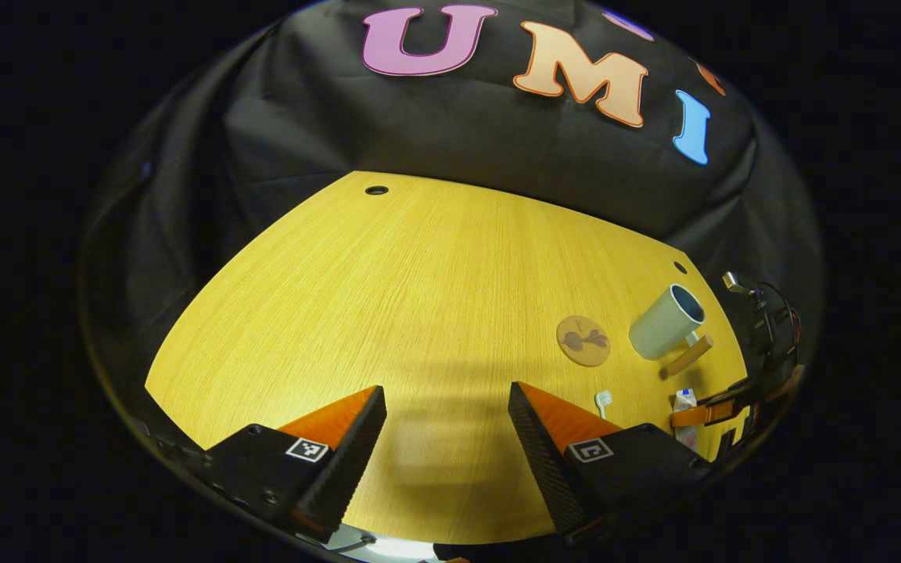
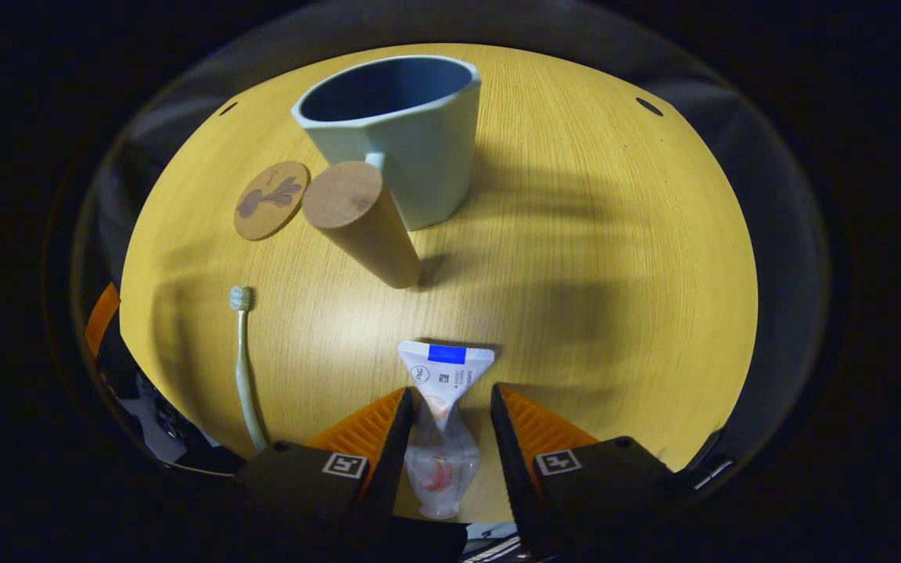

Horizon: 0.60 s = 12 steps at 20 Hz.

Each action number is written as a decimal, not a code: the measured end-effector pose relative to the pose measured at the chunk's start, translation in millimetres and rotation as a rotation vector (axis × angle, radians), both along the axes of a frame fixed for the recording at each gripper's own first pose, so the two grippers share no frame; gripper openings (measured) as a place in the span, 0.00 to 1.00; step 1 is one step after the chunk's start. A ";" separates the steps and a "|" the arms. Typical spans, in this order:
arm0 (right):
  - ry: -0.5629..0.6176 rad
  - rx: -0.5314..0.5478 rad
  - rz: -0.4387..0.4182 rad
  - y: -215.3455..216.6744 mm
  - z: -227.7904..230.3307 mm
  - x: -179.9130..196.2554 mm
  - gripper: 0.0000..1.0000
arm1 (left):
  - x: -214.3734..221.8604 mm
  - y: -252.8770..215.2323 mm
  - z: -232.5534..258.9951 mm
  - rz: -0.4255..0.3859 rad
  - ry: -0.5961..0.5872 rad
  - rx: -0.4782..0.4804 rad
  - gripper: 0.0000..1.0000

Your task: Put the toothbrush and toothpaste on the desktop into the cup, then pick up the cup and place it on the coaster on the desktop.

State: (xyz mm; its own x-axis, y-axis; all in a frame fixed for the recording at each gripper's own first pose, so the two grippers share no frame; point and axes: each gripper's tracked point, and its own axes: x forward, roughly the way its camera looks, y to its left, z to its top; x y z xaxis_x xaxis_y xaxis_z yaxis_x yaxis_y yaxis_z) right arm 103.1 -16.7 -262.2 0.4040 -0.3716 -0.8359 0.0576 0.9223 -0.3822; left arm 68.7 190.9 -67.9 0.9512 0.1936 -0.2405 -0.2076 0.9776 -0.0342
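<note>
Our right gripper (image 2: 443,410) straddles the toothpaste (image 2: 443,422) lying near the cup (image 2: 400,129), fingers seemingly not yet pressing. We risk the soft tube slipping. Our left gripper (image 1: 446,422) hangs apart.

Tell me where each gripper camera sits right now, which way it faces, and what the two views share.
Left gripper view: rides the left gripper, above the table, facing the booth wall; own fingers apart over bare wood.
Right gripper view: rides the right gripper, low, facing the cup; own fingers flank the toothpaste.
Shared: cup, coaster, toothbrush, toothpaste.
</note>
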 end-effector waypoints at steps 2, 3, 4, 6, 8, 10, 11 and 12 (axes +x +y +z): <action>0.003 0.006 -0.028 -4.1 1.4 2.8 0.57 | 1.0 -0.7 -3.9 -0.006 0.011 -0.002 0.95; 0.003 0.014 -0.042 -6.3 1.0 4.7 0.51 | 0.6 -1.3 -3.0 -0.011 0.016 -0.004 0.95; 0.007 0.018 -0.048 -7.4 2.2 4.2 0.41 | 0.5 -2.1 -4.1 -0.016 0.021 -0.004 0.95; 0.020 0.025 -0.042 -8.1 4.3 3.2 0.30 | 0.3 -4.3 -4.7 -0.028 0.036 -0.001 0.95; 0.029 0.018 -0.023 -9.3 4.1 3.2 0.25 | -1.1 -8.8 -7.6 -0.054 0.063 0.006 0.95; 0.029 0.004 -0.005 -9.3 4.6 3.8 0.25 | -5.7 -11.5 -7.5 -0.083 0.090 0.025 0.95; 0.028 0.000 0.002 -8.9 4.8 4.0 0.25 | -7.7 -13.4 -8.2 -0.100 0.105 0.033 0.95; 0.020 -0.002 0.006 -8.4 5.2 4.2 0.25 | -8.0 -15.1 -10.4 -0.116 0.119 0.040 0.95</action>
